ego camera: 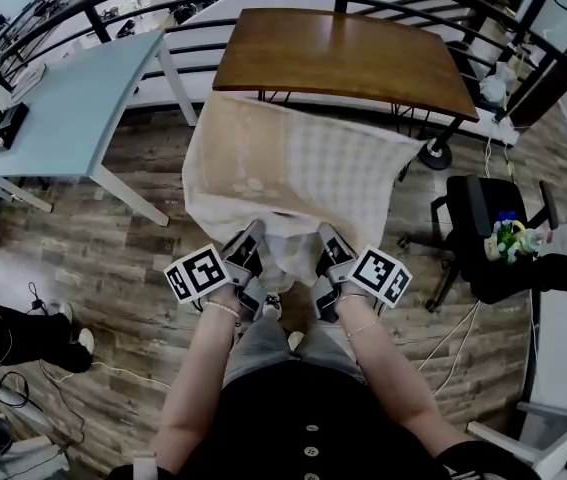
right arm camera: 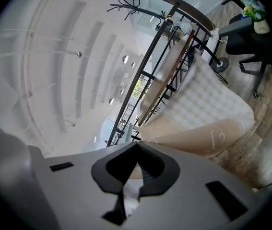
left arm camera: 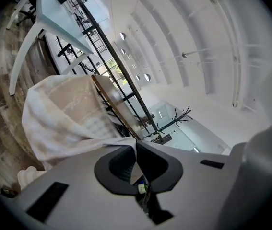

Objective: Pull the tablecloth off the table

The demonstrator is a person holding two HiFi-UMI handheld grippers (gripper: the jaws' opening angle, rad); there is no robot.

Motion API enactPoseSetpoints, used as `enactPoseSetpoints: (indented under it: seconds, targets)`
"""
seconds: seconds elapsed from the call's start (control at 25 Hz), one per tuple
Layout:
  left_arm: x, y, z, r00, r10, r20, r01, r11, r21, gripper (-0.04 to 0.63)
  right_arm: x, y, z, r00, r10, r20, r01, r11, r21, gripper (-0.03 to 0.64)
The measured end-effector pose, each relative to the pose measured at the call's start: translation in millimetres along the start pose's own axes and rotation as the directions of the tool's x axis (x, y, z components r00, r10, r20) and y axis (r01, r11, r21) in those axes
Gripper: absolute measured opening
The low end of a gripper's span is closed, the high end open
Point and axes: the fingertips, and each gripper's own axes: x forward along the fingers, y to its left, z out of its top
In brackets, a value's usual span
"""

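- A pale blue rectangular table [ego camera: 73,108] stands at the left, its near white leg on the wood-plank floor [ego camera: 133,268]. Bare planks lie between it and the cloth.
- The cream and beige checked tablecloth [ego camera: 293,173] hangs in a sagging sheet from the near edge of the brown wooden table [ego camera: 348,58] down to the two grippers. Its far edge lies along that table edge, and the rest of the tabletop is bare.
- A curved black metal railing [ego camera: 173,53] runs close behind both tables.
- A black office chair [ego camera: 488,228] stands at the right, near the cloth's right edge but apart from it, with a strip of floor between.
- The left gripper [left arm camera: 136,147] has its jaws pressed together, pinching the near left corner of the tablecloth, which runs taut away from their tips.
- The right gripper [right arm camera: 137,150] is likewise clamped, with a beige fold of the cloth's near right corner caught between its jaws.
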Motion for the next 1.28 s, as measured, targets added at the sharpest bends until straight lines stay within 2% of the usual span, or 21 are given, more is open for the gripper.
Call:
enactPoseSetpoints:
  seconds: [0.48,1.28]
  targets:
    - [-27.4,12.0,-17.0,0.998,0.060,-0.009,-0.060,0.998,-0.012,0.017,-18.2,-7.7,-35.5,0.998,-0.025,-0.056,0.027,0.999,0.042,0.028]
    - [-40.5,5.8,-39.6,0.998,0.059,-0.028,-0.059,0.998,-0.024,0.017,-41.7,-8.1,-41.2,0.997,-0.024,-0.071,0.023,1.000,-0.016,0.028]
